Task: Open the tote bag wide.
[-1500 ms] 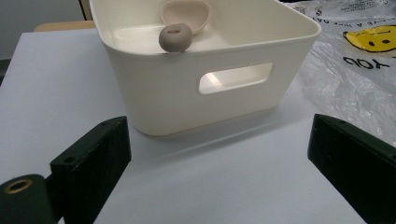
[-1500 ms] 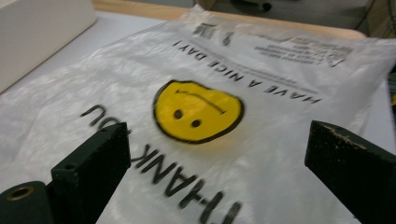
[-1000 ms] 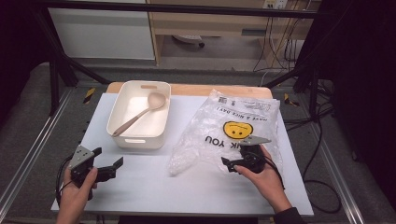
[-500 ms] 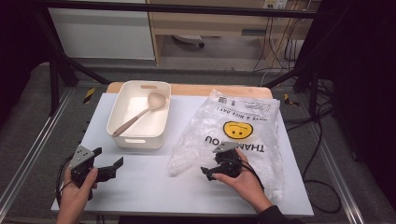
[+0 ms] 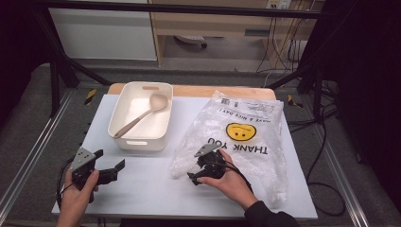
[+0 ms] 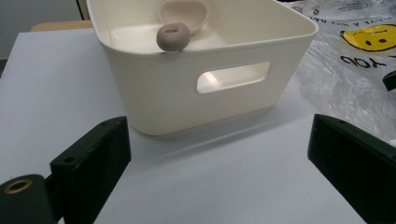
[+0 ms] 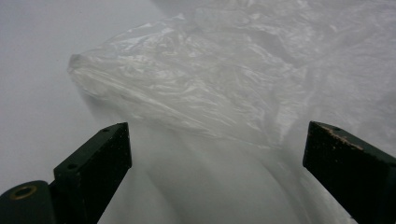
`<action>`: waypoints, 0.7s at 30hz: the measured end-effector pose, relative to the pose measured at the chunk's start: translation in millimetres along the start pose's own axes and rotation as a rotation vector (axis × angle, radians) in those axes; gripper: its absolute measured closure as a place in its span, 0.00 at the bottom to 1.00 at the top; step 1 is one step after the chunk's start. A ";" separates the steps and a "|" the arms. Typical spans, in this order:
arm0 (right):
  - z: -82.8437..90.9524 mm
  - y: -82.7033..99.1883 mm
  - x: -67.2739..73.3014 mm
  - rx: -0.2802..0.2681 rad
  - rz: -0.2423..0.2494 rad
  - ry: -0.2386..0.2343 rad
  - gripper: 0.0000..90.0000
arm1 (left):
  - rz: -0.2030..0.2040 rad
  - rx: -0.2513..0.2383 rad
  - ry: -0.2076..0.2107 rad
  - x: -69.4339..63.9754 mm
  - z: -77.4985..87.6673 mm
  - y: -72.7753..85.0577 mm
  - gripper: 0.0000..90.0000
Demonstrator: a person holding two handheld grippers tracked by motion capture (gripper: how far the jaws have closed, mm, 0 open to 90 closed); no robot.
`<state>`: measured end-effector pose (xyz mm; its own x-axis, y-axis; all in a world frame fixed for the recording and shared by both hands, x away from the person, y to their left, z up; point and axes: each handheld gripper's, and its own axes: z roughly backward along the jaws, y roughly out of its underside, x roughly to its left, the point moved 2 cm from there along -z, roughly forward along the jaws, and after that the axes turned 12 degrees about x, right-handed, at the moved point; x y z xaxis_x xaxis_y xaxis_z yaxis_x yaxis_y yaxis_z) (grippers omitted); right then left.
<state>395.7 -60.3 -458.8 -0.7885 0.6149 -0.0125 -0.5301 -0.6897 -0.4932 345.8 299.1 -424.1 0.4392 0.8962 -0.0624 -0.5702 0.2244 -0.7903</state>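
High view: right gripper [image 5: 195, 176], jaws wide, sits at the near-left edge of the crumpled clear plastic smiley-face bag [image 5: 246, 142]; left gripper [image 5: 109, 171], also wide, faces the white plastic bin [image 5: 142, 142] holding a beige spoon [image 5: 142, 116]. Thin film may slip or tear when pinched.

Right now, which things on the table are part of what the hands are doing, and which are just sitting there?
In play, judging by the grippers:
- right gripper, jaws open over the plastic bag's near-left end
- left gripper, open, facing the white bin

Lying about:
- wooden spoon in the bin
- table
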 end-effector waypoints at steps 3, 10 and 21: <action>-1.2 -4.7 8.3 0.001 0.030 -0.003 0.10 | -0.001 0.000 0.000 0.0 0.0 0.0 0.06; -0.1 -15.9 18.3 -0.012 0.080 0.000 0.17 | -0.001 -0.001 0.001 -0.2 0.0 0.0 0.06; -7.7 -23.3 34.2 -0.004 0.145 -0.027 0.30 | -0.005 0.002 0.001 -0.5 -0.1 -0.1 0.06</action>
<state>383.4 -20.2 -454.5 -0.8648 0.4985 -0.0604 -0.4090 -0.7690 -0.4913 345.7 298.6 -424.1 0.4431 0.8945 -0.0594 -0.5694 0.2296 -0.7893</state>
